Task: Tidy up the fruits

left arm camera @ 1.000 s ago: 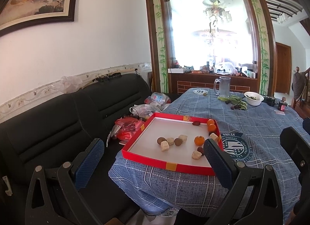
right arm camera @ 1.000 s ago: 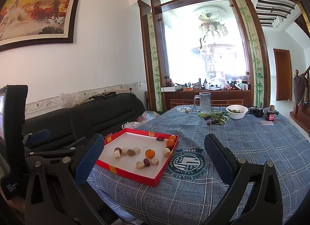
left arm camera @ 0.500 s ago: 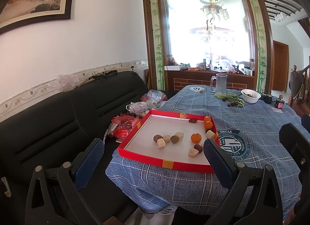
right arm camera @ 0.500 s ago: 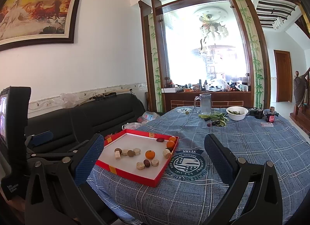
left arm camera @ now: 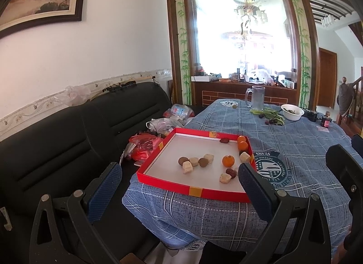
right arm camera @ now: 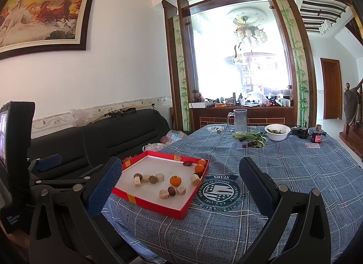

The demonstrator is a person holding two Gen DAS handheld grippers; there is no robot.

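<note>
A shallow red tray (left arm camera: 192, 190) (right arm camera: 149, 202) with a white floor sits at the near left corner of the blue checked table (right arm camera: 283, 173). Inside lie small oranges (left arm camera: 227, 160) (right arm camera: 175, 180), dark brown round fruits (left arm camera: 183, 161), dark red dates (right arm camera: 171, 191) and several pale cube-shaped pieces (left arm camera: 187, 167). Two more oranges (left arm camera: 241, 142) (right arm camera: 200, 166) rest against the tray's right wall. My left gripper (left arm camera: 179, 183) hangs open well short of the tray, off the table's near edge. My right gripper (right arm camera: 179, 182) is open too, above the near table edge, empty.
A black sofa (left arm camera: 68, 136) runs along the left, with plastic bags (left arm camera: 145, 146) beside the table. At the far end stand a glass mug (right arm camera: 239, 121), a white bowl (right arm camera: 278, 132), green leaves with dark cherries (right arm camera: 251, 141) and a small bottle (right arm camera: 317, 135).
Both views have shifted slightly: the tray sits a little lower and nearer the middle in the left wrist view. Both grippers stay open and nothing in the tray has moved.
</note>
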